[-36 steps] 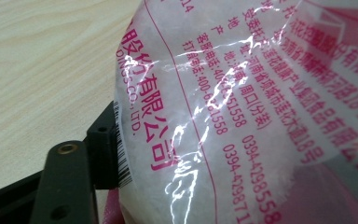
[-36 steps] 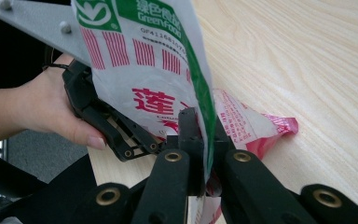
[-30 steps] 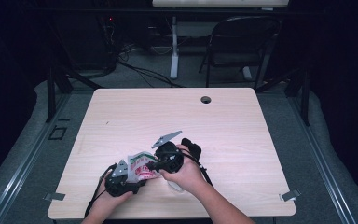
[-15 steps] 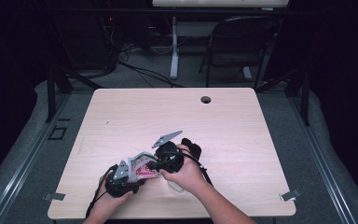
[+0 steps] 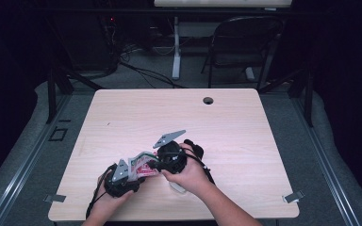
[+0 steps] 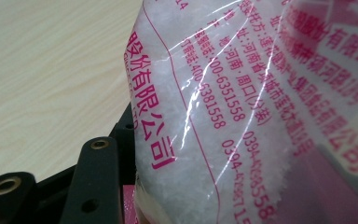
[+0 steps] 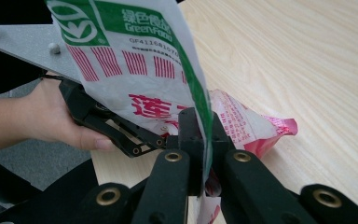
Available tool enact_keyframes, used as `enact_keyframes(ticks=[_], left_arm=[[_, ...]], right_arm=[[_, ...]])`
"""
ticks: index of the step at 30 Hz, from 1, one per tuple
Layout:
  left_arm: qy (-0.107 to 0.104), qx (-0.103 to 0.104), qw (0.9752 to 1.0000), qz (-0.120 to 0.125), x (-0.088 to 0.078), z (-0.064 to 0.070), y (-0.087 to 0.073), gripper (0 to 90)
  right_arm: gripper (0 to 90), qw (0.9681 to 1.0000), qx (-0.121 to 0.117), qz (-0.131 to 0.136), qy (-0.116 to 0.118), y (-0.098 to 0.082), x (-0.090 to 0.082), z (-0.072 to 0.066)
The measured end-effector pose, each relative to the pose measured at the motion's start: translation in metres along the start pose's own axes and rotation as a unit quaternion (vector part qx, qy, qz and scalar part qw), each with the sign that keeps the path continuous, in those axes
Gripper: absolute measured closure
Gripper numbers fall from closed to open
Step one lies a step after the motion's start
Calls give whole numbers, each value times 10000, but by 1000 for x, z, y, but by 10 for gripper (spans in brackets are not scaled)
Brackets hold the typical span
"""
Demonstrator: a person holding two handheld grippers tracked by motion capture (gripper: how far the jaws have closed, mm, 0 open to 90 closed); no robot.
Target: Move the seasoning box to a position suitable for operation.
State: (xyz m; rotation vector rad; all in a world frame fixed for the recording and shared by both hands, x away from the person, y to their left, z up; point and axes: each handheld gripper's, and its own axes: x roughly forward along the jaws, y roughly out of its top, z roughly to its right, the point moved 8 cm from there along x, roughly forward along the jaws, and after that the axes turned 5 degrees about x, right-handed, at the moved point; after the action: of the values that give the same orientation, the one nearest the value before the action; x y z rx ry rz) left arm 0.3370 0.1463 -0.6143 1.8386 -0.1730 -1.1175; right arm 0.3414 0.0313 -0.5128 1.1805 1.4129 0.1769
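Both grippers on a plastic food bag at the near-left part of the desk.

R gripper: fingers closed tight on a thin edge of the bag, film pinched flat between them; green-white print and red bars rise above the pinch, pink end of the bag lies on the desk just past it. L gripper: fingers have just been closing, bag w/ white granular fill and pink text sits between them; left finger just beside the bag's side, but can't tell if pads press on it yet. In the high view the bag spans between both grippers, R gripper just behind-right of the L one. L hand wraps its gripper body at the desk's near edge. Grey plate on top of each gripper.
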Motion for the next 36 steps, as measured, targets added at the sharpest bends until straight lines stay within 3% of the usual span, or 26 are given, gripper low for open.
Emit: enact_keyframes(ticks=[12, 22, 28, 36], left_arm=[[92, 205, 9997, 23, 0, 5, 18, 501], [264, 556, 9981, 2, 9, 1, 42, 503], [280, 805, 9964, -14, 17, 0, 55, 504], [339, 944, 9950, 20, 23, 0, 64, 504]], right_arm=[[896, 9998, -55, 187, -73, 1, -18, 2], [896, 9988, -118, 395, -248, 1, -35, 16], [896, 9981, -32, 539, -293, 0, -45, 27], [895, 9971, 39, 693, -319, -3, -53, 36]])
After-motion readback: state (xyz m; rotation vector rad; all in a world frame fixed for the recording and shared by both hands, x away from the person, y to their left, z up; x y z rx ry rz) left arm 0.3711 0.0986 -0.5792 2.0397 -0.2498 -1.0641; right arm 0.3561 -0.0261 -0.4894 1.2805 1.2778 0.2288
